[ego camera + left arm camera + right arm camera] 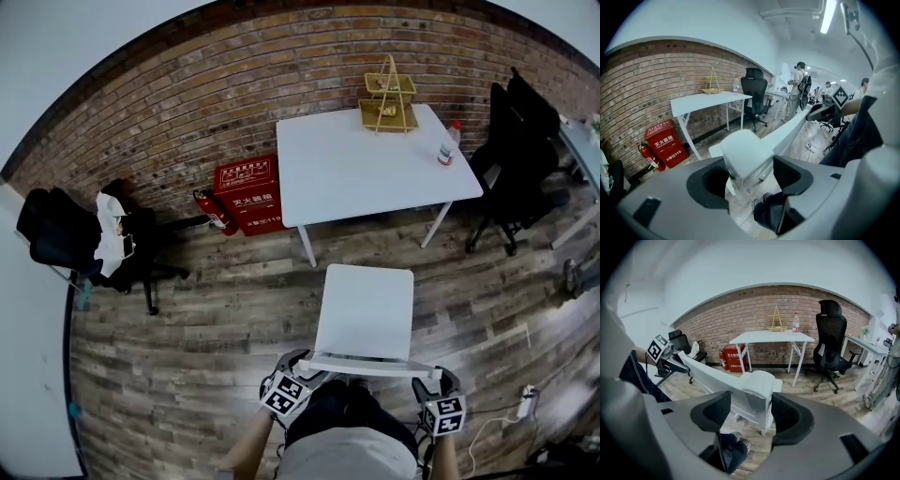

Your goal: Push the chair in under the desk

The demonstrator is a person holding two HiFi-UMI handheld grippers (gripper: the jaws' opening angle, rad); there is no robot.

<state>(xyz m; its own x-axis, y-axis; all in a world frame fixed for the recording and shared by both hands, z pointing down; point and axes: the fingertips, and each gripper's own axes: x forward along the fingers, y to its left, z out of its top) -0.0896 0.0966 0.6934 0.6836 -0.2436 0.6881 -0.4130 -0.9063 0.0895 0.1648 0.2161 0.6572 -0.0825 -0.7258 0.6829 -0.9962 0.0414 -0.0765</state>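
With left gripper [301, 360] and right gripper [430, 374] each clamped on a top corner of the chair [364, 314], lower centre, clear of the desk [370, 169] above, push evenly and straight between its legs

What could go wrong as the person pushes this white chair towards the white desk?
1. The left tongs and right tongs grip only the top corners of the white chair; a hard push might tip it or make them slip.
2. Veering sideways, it could strike a desk leg.
3. A jolt to the white desk might topple the bottle near its edge.
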